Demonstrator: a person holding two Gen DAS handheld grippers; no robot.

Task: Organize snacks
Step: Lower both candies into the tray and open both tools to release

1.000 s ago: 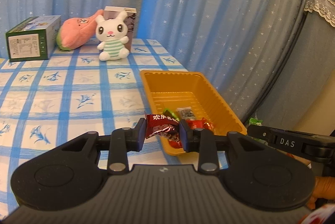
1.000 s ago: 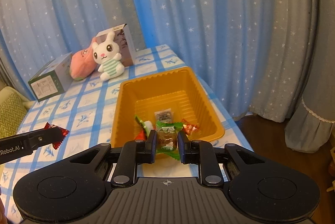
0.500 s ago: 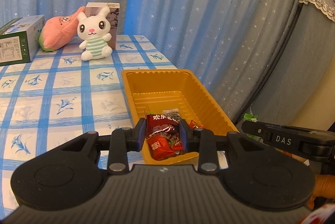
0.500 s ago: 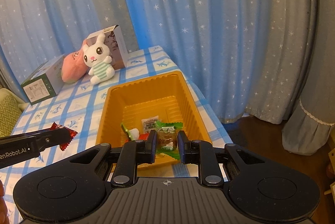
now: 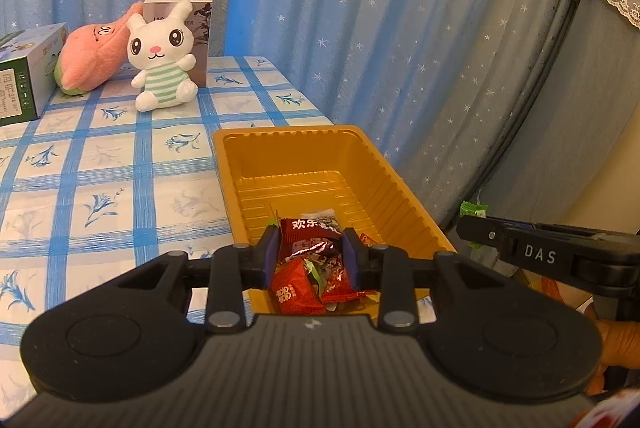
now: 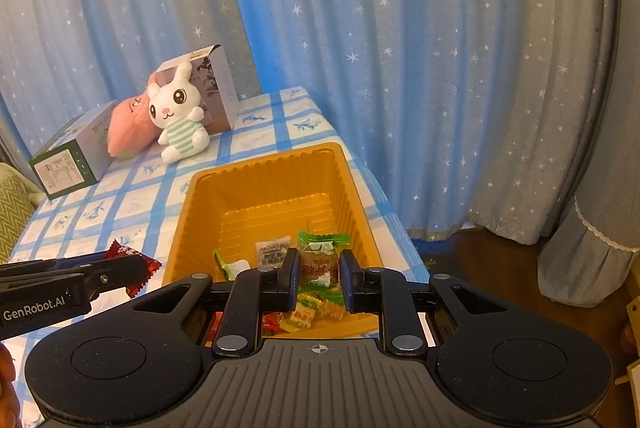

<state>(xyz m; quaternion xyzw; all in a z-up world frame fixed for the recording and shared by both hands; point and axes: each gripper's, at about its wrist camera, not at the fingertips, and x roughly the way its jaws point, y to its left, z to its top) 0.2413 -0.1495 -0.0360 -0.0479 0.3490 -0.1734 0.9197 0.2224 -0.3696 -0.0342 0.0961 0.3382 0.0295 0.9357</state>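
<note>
Orange plastic tray [image 5: 404,184] sat at the near right corner of the bench [image 5: 100,188], with a few wrapped snacks lying loose at its near end. The left gripper [image 5: 308,256] had its jaws closed narrow on a dark red foil snack [image 5: 310,234], held above the tray's near end, over a brighter red packet [image 5: 294,290] lying there. The right gripper [image 6: 319,272] had its jaws clamped on a green-ended clear wrapper [image 6: 322,256], also over the tray's near part, above a white sachet [image 6: 272,254] and other sweets.

To finish this step well, each hand probably needed to lower a little and ease forward, so the snack hung clear inside the walls before the jaws let go. Releasing toward the bare far half would likely spread the pile and keep wrappers from sliding over the near lip. One release at a time seemed safer, since both grippers crowded the same end. The plush rabbit [image 5: 164,56] and boxes stood well apart at the far edge.
</note>
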